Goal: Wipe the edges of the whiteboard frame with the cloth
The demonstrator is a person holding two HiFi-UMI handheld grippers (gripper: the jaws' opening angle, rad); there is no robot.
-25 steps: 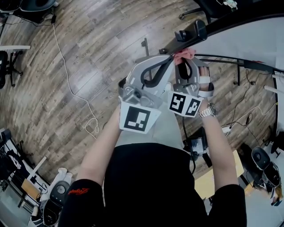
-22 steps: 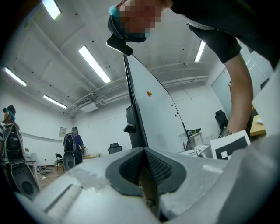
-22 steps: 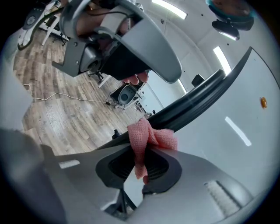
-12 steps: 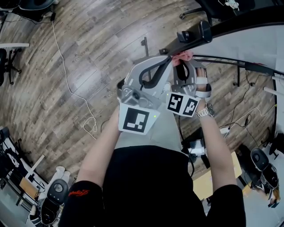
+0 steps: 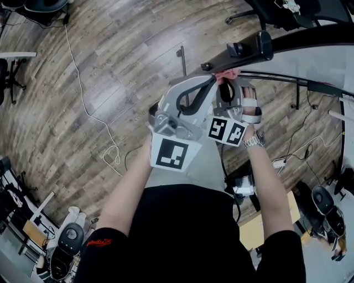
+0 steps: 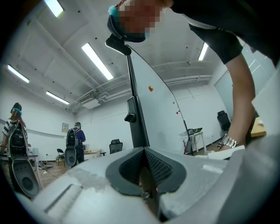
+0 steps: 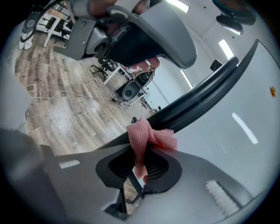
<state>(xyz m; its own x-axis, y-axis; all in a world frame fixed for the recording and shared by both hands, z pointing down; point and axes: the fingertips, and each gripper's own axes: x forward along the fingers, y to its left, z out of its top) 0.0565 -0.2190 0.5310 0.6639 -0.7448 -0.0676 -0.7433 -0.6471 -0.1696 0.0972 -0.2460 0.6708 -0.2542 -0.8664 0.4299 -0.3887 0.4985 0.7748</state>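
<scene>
The whiteboard's black frame (image 5: pixel 298 40) runs across the top right of the head view, with the white board surface (image 5: pixel 326 61) beyond it. My right gripper (image 5: pixel 227 82) is shut on a pink cloth (image 5: pixel 228 73), which touches the frame's edge near its corner piece (image 5: pixel 250 48). In the right gripper view the cloth (image 7: pixel 146 136) sticks up from the shut jaws against the frame (image 7: pixel 205 97). My left gripper (image 5: pixel 212 82) sits close beside the right one, shut and holding nothing. In its own view the frame (image 6: pixel 136 118) rises upright past the closed jaws.
A white cable (image 5: pixel 88 105) trails over the wooden floor (image 5: pixel 110 66). Office chairs (image 5: pixel 33 8) stand at the top left and a cardboard box (image 5: pixel 260 224) lies at the lower right. Two people (image 6: pixel 75 138) stand far off in the left gripper view.
Both grippers stay together at the frame with the cloth clamped. The frame's corner piece now lies a little further right of the cloth than before.
</scene>
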